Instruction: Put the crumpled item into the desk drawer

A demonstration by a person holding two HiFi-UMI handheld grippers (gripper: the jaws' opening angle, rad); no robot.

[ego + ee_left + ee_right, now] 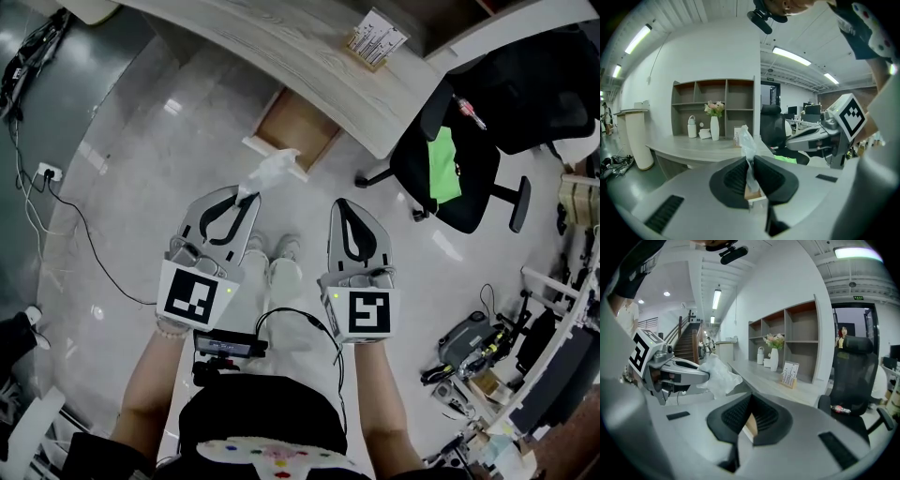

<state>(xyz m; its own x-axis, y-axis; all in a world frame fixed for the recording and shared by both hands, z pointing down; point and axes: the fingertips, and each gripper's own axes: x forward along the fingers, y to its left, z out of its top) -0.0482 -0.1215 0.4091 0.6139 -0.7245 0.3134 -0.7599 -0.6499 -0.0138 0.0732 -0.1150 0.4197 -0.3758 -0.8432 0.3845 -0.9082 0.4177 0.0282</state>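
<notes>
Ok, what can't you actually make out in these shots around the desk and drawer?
Open wooden desk drawer: its back end lies under the pale grey desk top, head view.
Small white card stand: print too small, every view.
Crumpled clear plastic item: lower part pinched out of sight between the left tongs, left gripper view.

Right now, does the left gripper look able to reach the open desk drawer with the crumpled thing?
Probably yes. The left gripper, shut on the crumpled item, points toward the open drawer under the desk, and nothing stands between them in the head view. The office chair sits off to the right.
</notes>
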